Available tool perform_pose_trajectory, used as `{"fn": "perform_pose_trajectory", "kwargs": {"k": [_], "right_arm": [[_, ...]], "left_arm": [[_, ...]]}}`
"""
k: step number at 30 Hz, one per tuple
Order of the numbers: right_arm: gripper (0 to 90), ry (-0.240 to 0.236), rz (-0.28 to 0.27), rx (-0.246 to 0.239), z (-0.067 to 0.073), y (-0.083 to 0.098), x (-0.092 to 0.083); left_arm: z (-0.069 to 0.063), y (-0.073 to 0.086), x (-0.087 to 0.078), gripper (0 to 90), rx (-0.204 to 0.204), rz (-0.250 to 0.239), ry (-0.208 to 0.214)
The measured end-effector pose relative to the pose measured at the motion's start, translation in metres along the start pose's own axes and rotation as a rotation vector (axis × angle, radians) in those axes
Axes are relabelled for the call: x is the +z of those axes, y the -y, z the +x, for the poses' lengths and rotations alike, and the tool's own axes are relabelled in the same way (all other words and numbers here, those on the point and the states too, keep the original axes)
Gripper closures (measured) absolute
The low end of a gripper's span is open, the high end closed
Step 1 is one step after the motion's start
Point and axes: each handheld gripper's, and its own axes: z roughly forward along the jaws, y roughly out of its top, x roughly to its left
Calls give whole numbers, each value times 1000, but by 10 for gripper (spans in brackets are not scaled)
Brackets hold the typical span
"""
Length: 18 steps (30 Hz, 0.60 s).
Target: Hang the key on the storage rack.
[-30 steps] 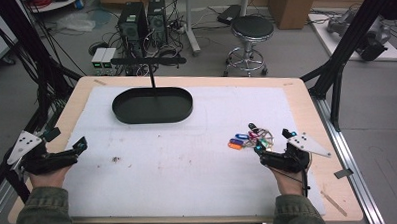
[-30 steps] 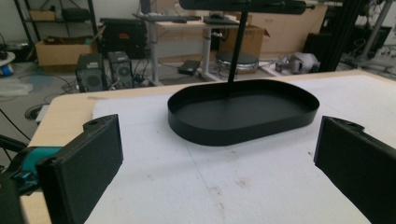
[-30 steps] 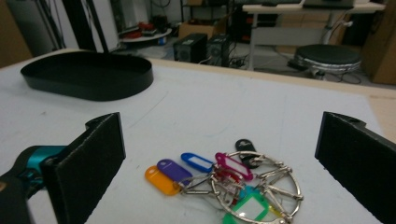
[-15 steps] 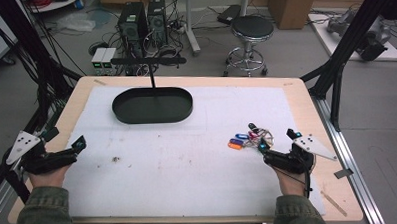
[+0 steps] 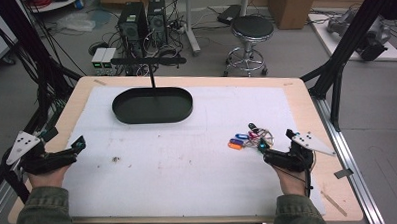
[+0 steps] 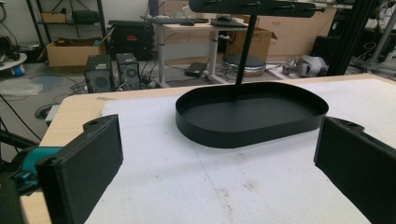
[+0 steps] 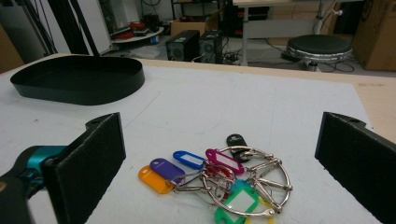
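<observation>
A bunch of key rings with coloured tags (image 5: 248, 138) lies on the white mat at the right; close up, the key bunch (image 7: 219, 179) sits low between my right jaws. My right gripper (image 5: 276, 142) (image 7: 224, 136) stands open just behind the keys, with nothing held. A black oval tray (image 5: 153, 115) (image 6: 252, 133) (image 7: 79, 91) rests at the back left, with a black post and hook bar (image 5: 148, 60) rising from it. My left gripper (image 5: 66, 138) (image 6: 219, 158) is open at the mat's left edge and points toward the tray.
The white mat (image 5: 188, 162) covers most of the wooden table (image 5: 334, 192). A small dark speck (image 5: 115, 158) lies on the mat near the left gripper. Beyond the table stand a stool (image 5: 252, 27) and computer towers (image 5: 143, 19).
</observation>
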Motion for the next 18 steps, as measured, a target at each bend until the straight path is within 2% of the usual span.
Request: {"fn": "perform_pose_trajectory", "kwargs": {"k": [3,12,18], "right_arm": [[6,-5,14,-7,0,-2,2],[6,-45,105,-42,4,-7,16],[5,-48,123,-63,2,-13,23]], "left_arm": [[0,1,1,17,1,3,0],[0,0,0,17,-1,-9,4],[0,1,1,17,-1,-8,12]]}}
